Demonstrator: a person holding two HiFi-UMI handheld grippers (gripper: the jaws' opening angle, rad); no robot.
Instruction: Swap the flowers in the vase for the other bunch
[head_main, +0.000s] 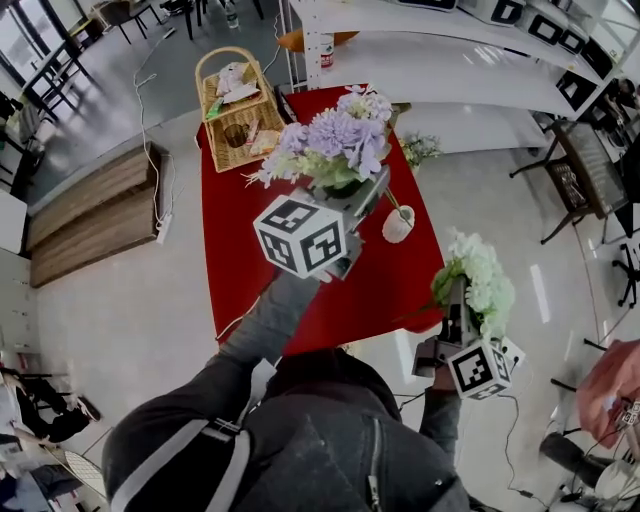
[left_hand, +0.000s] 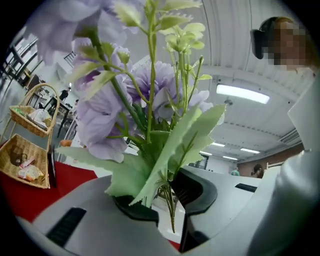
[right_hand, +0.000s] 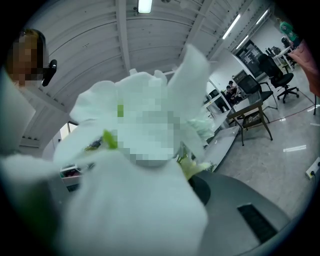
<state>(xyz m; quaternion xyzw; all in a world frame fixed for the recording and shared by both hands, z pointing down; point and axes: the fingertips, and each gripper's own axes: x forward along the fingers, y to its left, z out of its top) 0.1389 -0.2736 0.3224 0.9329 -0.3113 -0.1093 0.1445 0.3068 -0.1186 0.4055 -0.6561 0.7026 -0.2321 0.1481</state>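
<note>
At the centre of the head view, the left gripper (head_main: 372, 192) is clamped on the stems of the purple bunch (head_main: 335, 140). The blooms and leaves stand up above the red table (head_main: 235, 260). The left gripper view confirms the grip: the green stems and leaves of the purple bunch (left_hand: 117, 107) pass between the dark pads (left_hand: 197, 192) of the left gripper (left_hand: 167, 202), which pinch them.

Just right of that claw, the small white vase (head_main: 398, 224) stands upright on the red cloth. A thin stem slants toward its mouth, but whether it reaches inside cannot be told.

At lower right, off the table's edge, the right gripper (head_main: 460, 312) is closed on the white bunch (head_main: 480, 280), which is held up over the pale floor. In the right gripper view the white bunch (right_hand: 135, 150) fills most of the frame and covers one jaw.

At upper left of the head view, a wicker basket (head_main: 235, 110) sits on the table's far end.
</note>
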